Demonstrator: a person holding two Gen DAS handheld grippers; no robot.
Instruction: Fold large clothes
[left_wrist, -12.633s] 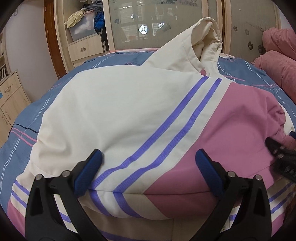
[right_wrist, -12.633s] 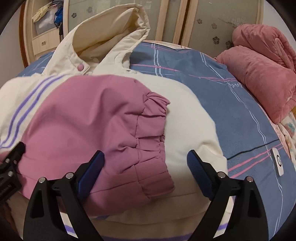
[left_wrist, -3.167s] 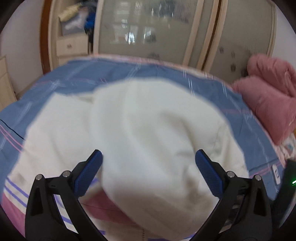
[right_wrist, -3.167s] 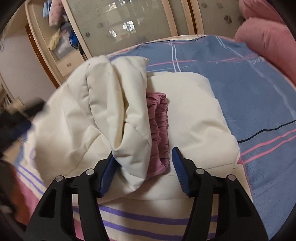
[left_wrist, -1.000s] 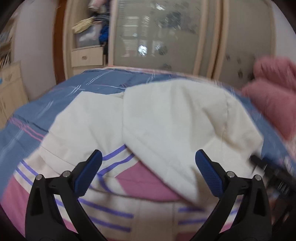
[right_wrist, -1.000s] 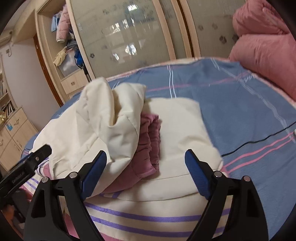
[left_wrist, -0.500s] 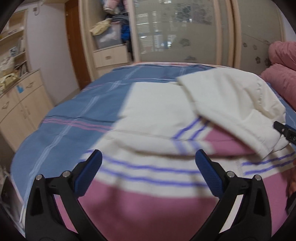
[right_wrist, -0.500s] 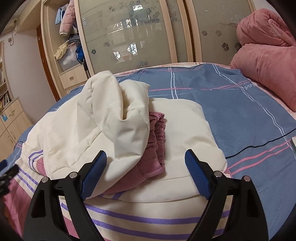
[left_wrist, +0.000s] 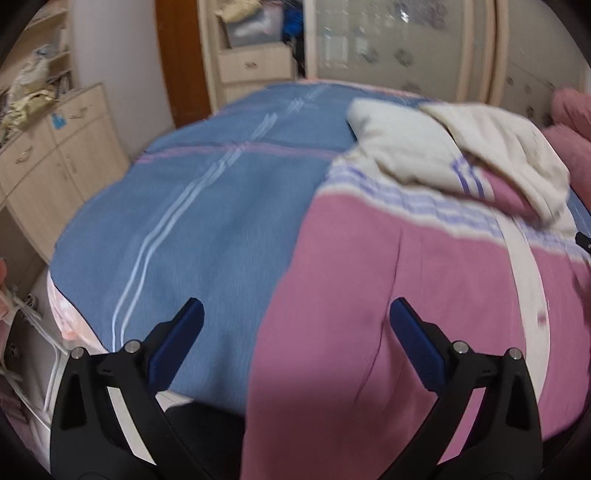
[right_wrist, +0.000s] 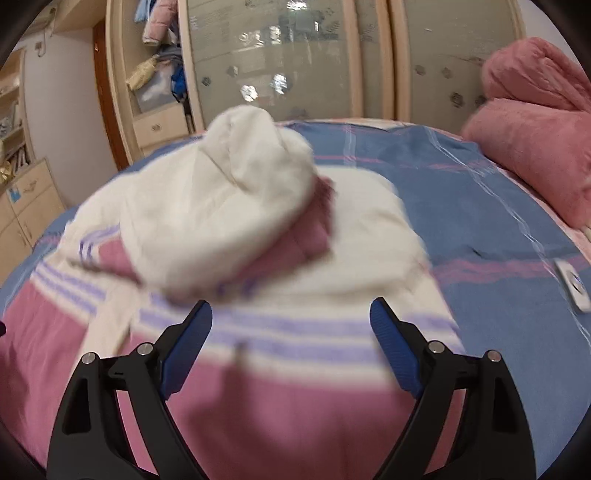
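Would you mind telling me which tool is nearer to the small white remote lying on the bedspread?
Right. The right tool hovers over the jacket with the remote just beside it; the left tool is at the jacket's opposite edge, remote unseen.

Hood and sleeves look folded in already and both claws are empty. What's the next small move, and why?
Probably bring both claws down to the pink hem of the jacket and grip it. The left claw and right claw hang open over that lower edge, which lies flat and unfolded, while the cream hood is folded down onto the body.
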